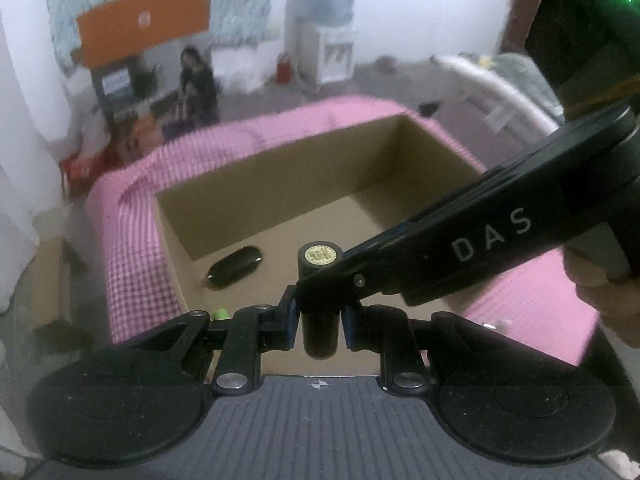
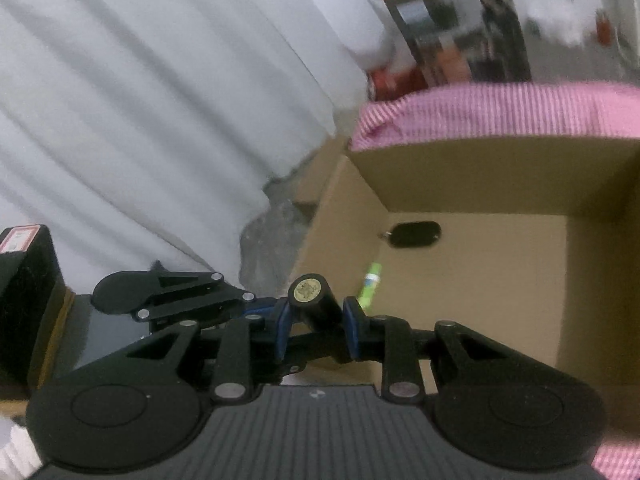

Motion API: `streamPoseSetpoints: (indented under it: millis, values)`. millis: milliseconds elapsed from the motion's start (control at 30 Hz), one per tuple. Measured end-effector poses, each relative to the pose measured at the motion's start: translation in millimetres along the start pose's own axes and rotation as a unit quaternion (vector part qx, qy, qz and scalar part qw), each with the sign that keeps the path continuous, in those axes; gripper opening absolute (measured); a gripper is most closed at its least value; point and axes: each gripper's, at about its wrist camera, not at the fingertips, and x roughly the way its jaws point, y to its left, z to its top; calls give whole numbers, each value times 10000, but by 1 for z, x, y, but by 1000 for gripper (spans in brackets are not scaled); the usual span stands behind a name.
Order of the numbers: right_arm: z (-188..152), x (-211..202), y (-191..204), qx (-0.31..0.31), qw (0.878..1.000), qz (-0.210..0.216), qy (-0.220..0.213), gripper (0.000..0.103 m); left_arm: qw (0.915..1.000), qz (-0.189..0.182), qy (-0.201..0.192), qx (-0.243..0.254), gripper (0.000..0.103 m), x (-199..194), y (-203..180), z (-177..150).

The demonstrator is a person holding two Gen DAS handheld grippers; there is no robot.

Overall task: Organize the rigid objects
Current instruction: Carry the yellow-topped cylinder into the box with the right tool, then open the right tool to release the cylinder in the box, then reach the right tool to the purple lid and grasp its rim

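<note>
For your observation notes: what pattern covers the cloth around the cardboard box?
Pink-and-white check cloth, clearest in the left wrist view.

The open brown cardboard box (image 1: 280,184) sits on the pink checked cloth (image 1: 132,264). Inside, the flat black oval fob (image 2: 414,234) lies near a corner, the green tube (image 2: 370,284) just beside it on the floor.
</note>
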Motion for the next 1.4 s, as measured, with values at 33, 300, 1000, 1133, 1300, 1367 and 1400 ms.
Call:
streamPoseSetpoints:
  millis: [33,300,1000,1133,1300,1367,1400]
  values:
    - [4,8,-6,11,10000,-34,76,30,10000,20,64,-45,21,3,5,1]
    - [34,64,-42,353,9975,11,608,30,9977,336,542,-214,21,33,23,7]
    - [34,54,-42,322,9988,-57,357,33,9990,363,-119,-234,57,-17,15,1]
    - [22,11,-27,103,9999,-24,-125,44,9981,275,-490,-260,65,-51,9,-8]
    - [-18,-55,-6,-164,9968,161,-768,56,9954,173,-922,-191,78,-100,-7,-36]
    - [-42,-79,0,-199,9946,293,-973,56,9945,88,-1034,-167,82,-115,-13,-51]
    - [-57,-91,4,-237,9933,382,-1066,56,9940,67,-1077,-166,85,-121,-17,-59]
